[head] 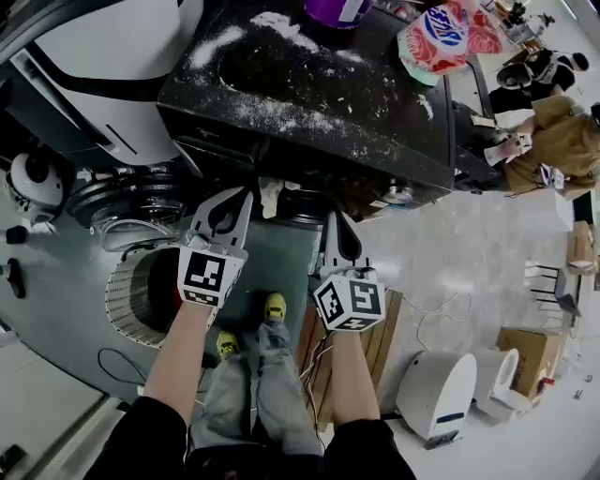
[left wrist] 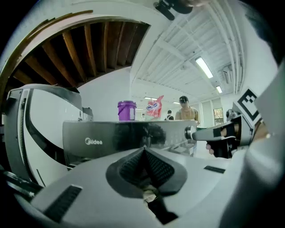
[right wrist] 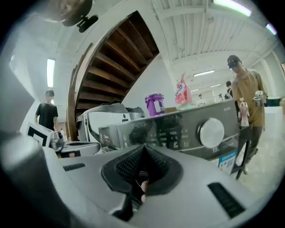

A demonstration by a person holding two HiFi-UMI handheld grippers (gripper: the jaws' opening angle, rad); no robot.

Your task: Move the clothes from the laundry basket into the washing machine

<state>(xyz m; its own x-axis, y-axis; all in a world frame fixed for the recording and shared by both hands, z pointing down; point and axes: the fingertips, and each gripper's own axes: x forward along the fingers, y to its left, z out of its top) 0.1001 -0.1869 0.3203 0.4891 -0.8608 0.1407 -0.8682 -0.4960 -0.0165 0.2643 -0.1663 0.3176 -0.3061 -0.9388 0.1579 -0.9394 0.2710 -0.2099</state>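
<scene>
The dark grey washing machine fills the top of the head view, its lid dusted with white powder. Both grippers are raised side by side in front of it. A small pale piece of cloth hangs between their tips. My left gripper is shut, with a pale scrap of cloth pinched deep in its jaws. My right gripper is shut too, with a dark and pale bit of cloth in its jaws. The round white laundry basket stands low on the left with something red inside.
A round glass door stands out left of the machine's front. A purple tub and a detergent bag sit on the lid. A person in brown stands at the right. A wooden pallet and white appliances lie lower right.
</scene>
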